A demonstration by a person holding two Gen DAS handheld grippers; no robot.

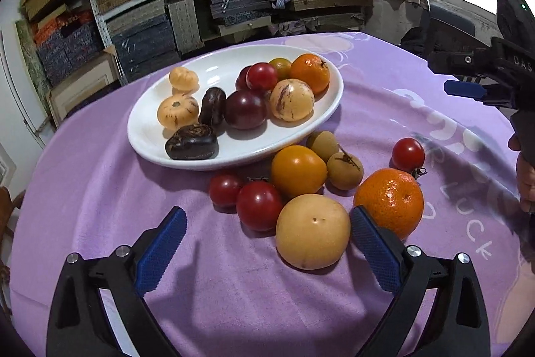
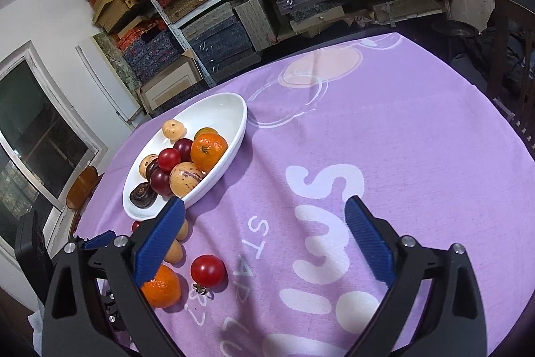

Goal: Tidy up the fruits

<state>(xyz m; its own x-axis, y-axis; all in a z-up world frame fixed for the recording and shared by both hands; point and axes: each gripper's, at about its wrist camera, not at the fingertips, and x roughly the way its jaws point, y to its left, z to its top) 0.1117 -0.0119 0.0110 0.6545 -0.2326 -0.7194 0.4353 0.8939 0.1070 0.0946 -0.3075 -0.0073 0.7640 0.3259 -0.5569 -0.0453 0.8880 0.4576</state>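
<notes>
our left hand-held gripper (image 1: pixel 267 245) hangs wide open, holding nothing, the pale yellow fruit (image 1: pixel 312 231) just inside its right finger. we judge it best to centre on that fruit, then close gently. right hand-held gripper (image 2: pixel 264 238) also spread wide, empty, over bare bench cloth (image 2: pixel 367 139). beyond: loose tomatoes, tangerine (image 1: pixel 389 201), then the white dish (image 1: pixel 234 153) already part filled. fruits behind the left finger in the right view are half hidden.

A white oval plate (image 1: pixel 321 119) holds nine mixed fruits — eight more fruits (image 1: pixel 298 170) lie clustered on the cloth beside it.
</notes>
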